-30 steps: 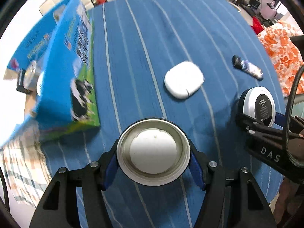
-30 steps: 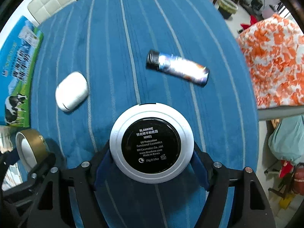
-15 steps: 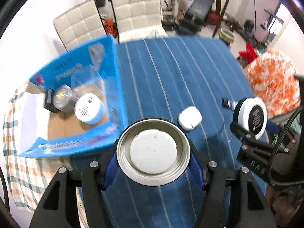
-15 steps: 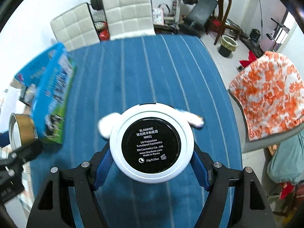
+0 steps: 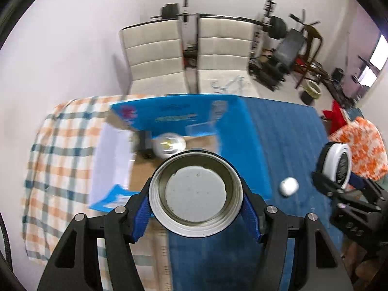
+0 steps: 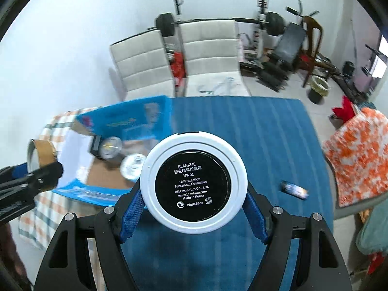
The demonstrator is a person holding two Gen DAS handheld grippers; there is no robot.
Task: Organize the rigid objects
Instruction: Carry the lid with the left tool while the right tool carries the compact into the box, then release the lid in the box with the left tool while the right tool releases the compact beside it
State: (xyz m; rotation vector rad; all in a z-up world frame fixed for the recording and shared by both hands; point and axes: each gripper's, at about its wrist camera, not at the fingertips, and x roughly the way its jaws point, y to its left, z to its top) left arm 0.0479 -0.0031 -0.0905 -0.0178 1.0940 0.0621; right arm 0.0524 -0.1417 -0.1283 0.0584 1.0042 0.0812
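My left gripper (image 5: 196, 195) is shut on a round metal lid (image 5: 196, 191) with a pale liner, held high over the near edge of the open blue cardboard box (image 5: 249, 145). My right gripper (image 6: 194, 181) is shut on a white round cosmetic compact (image 6: 194, 181) with a black label, above the blue striped cloth (image 6: 254, 133). The compact (image 5: 338, 165) also shows at the right of the left wrist view. Inside the box lie a round white jar (image 5: 169, 145) and a dark item (image 6: 95, 144). A white oval case (image 5: 288, 186) and a small dark tube (image 6: 294, 190) lie on the cloth.
A checked orange and blue cloth (image 5: 60, 157) covers the table left of the box. Two white padded chairs (image 5: 181, 55) stand behind the table, with gym equipment (image 5: 286, 55) beyond. An orange patterned cushion (image 6: 356, 157) sits off the right edge.
Both grippers have risen and tilted up, so the views now take in the chairs and the room. The left gripper with the lid has shifted towards the box. Both holds are unchanged.
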